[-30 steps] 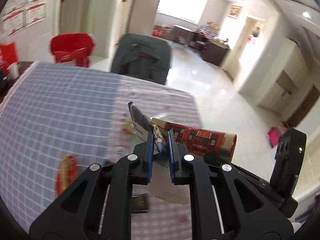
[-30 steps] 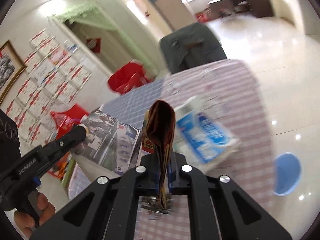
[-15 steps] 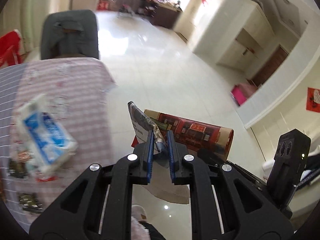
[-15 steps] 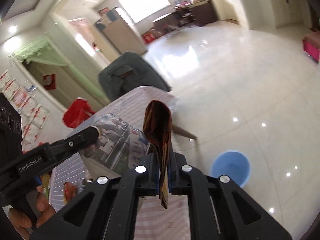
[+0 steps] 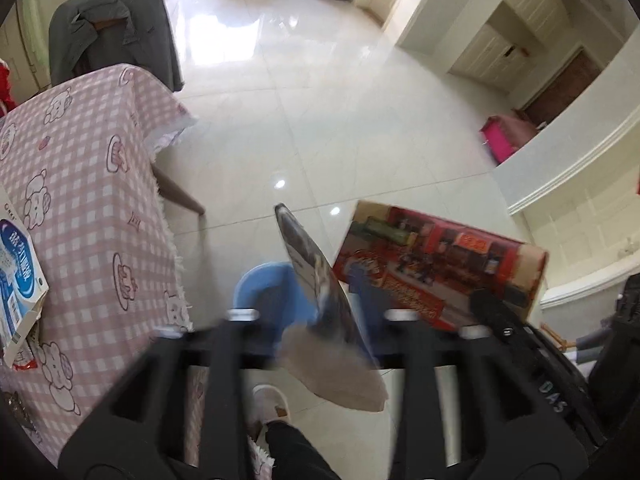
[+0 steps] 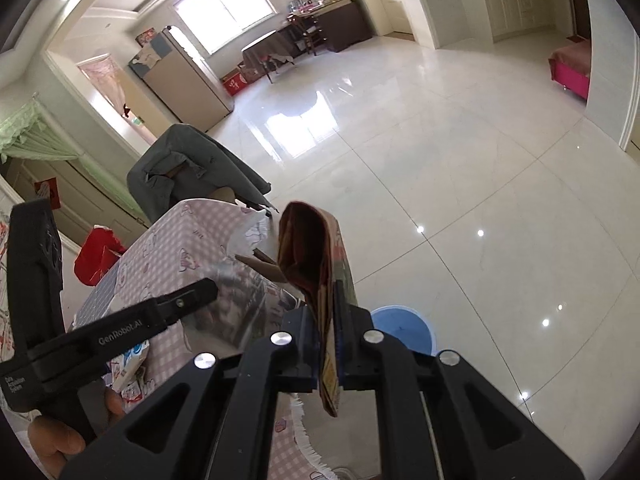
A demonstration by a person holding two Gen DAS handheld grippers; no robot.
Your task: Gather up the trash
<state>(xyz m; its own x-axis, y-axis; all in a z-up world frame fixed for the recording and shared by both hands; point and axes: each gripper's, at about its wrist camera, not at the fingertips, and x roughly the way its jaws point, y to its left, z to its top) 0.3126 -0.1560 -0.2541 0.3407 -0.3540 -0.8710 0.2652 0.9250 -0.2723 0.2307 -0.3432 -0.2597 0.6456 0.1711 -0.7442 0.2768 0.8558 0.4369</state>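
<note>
Pink checked worktop (image 5: pixel 92 200) at frame left, glossy white tile floor (image 5: pixel 320 120), blue bin (image 5: pixel 268 292) lower centre. Left claw (image 5: pixel 316 320) spread, grey printed wrapper (image 5: pixel 320 280) between its fingers, grip unclear; right claw (image 6: pixel 326 320) pinching folded red-brown wrapper (image 6: pixel 316 256).

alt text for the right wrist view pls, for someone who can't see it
The right gripper is shut on a folded red-brown paper wrapper, held above a blue bucket on the glossy tiled floor. At left, the left gripper carries a printed sheet over the pink checked tablecloth.
</note>
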